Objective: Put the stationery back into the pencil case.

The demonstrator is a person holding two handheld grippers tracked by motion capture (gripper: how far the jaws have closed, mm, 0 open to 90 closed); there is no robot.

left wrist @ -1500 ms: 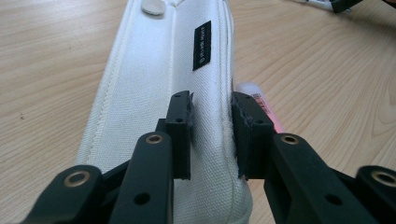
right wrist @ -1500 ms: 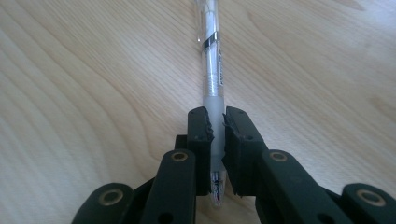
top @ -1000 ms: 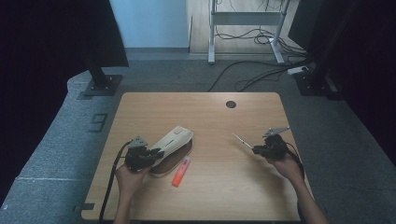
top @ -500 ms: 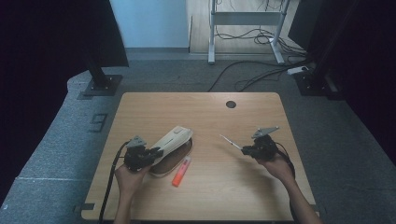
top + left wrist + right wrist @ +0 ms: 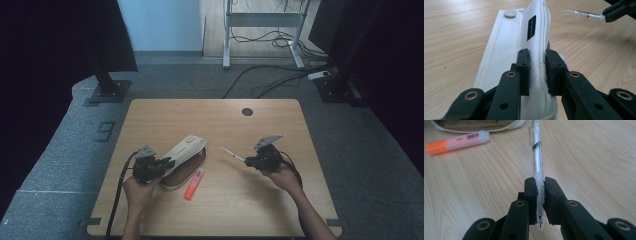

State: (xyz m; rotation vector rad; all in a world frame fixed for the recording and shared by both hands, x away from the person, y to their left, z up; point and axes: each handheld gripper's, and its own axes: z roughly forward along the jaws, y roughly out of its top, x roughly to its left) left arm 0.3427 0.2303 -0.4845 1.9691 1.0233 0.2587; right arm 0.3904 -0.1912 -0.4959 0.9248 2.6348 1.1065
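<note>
Held just right of centre in the high view: a clear pen [image 5: 232, 153], tip end aimed toward the upper left of the frame. Gripped at its frosted end by the right gripper [image 5: 248, 161], fingers [image 5: 531, 192] pressed together on the barrel. In the right gripper view, ran straight up the middle of the frame, clip near the top edge. Could not tell whether the far end touched the bench [image 5: 250, 210].

Left of centre in the high view, well apart from the pen: a white canvas pencil case [image 5: 184, 150], lying slantwise from lower left to upper right. Pinched at its raised white flap by the left gripper [image 5: 167, 162], fingers clamped on a fold of the cloth at the lower middle of the left gripper view. Showed a dark opening under the flap, a black label and a round snap near the top of that view.

Just beside the case, toward the lower centre of the high view: an orange highlighter [image 5: 194, 183], flat on the wood. Farther up, near the top edge of the bench: a round dark hole [image 5: 247, 111].
</note>
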